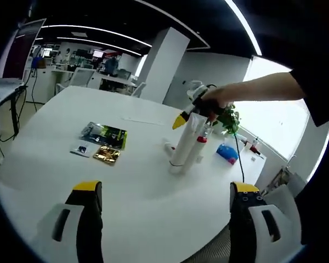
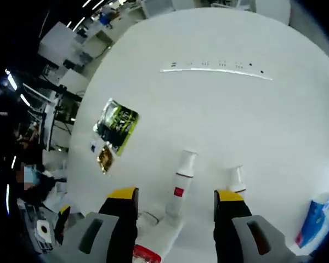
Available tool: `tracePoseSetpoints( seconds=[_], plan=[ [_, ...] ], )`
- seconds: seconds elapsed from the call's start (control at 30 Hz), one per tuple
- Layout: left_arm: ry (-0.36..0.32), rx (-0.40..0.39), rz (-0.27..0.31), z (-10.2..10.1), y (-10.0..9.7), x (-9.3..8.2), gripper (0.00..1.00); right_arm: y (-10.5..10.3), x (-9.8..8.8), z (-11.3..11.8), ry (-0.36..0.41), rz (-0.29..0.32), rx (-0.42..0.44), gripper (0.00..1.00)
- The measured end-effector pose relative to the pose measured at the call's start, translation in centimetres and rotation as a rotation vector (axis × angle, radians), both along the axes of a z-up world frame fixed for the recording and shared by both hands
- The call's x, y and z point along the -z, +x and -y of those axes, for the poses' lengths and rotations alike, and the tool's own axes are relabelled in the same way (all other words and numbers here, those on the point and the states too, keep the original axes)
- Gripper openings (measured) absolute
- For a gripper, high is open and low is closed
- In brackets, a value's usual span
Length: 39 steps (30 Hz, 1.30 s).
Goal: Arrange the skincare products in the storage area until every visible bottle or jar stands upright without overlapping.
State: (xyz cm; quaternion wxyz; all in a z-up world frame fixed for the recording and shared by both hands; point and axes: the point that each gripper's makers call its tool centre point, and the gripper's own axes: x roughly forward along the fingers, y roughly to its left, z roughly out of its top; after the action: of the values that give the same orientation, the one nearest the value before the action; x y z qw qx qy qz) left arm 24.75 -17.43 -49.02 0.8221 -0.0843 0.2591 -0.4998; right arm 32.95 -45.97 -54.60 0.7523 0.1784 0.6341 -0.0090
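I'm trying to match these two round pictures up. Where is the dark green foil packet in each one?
Left gripper view: the dark green foil packet lies flat on the white table, left of centre, with a small gold packet just below it.
Right gripper view: the same packet lies left of centre, the gold packet below it.
Shared landmark: the tall white tube with a red band.

A white round table (image 1: 137, 203) is seen. On it, 2 white tubes (image 1: 182, 147) are stood close together, a green packet (image 1: 104, 135) is laid flat beside a gold sachet (image 1: 106, 155) and a small card (image 1: 79, 149), and what may be a blue pouch (image 1: 227, 153) is laid farther off.
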Motion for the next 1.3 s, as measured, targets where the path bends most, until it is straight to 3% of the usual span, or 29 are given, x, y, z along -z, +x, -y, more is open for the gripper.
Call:
tracePoseSetpoints(
  seconds=[0.07,0.17,0.3,0.4,0.47,0.6,0.73,1.3],
  plan=[
    [-0.002,-0.005,-0.005,-0.1,0.2,0.1,0.89,-0.4,0.8,0.4,-0.056,-0.045,-0.043,0.58],
    [0.008,-0.006,0.003,-0.2,0.5,0.1,0.89,-0.1,1.8,-0.3,-0.046,-0.065,-0.043,0.58],
    [0.012,0.010,0.022,0.3,0.7,-0.4,0.89,-0.2,2.8,-0.1,-0.109,-0.118,-0.096,0.55],
    [0.015,0.021,0.032,0.4,0.9,-0.4,0.89,0.1,3.6,0.8,-0.181,-0.147,-0.049,0.37],
    [0.022,0.021,0.037,0.4,1.1,-0.3,0.89,0.6,3.9,1.0,-0.196,-0.123,-0.084,0.34],
    [0.014,0.006,0.029,0.1,1.3,-0.2,0.89,0.4,4.9,0.1,-0.157,-0.152,-0.093,0.38],
    [0.030,0.006,0.020,-0.2,1.3,0.5,0.89,0.9,5.1,-0.4,-0.150,-0.142,-0.090,0.38],
    [0.040,0.000,0.011,-0.6,1.5,0.8,0.89,0.7,6.8,-0.4,-0.189,-0.169,-0.140,0.23]
  ],
)
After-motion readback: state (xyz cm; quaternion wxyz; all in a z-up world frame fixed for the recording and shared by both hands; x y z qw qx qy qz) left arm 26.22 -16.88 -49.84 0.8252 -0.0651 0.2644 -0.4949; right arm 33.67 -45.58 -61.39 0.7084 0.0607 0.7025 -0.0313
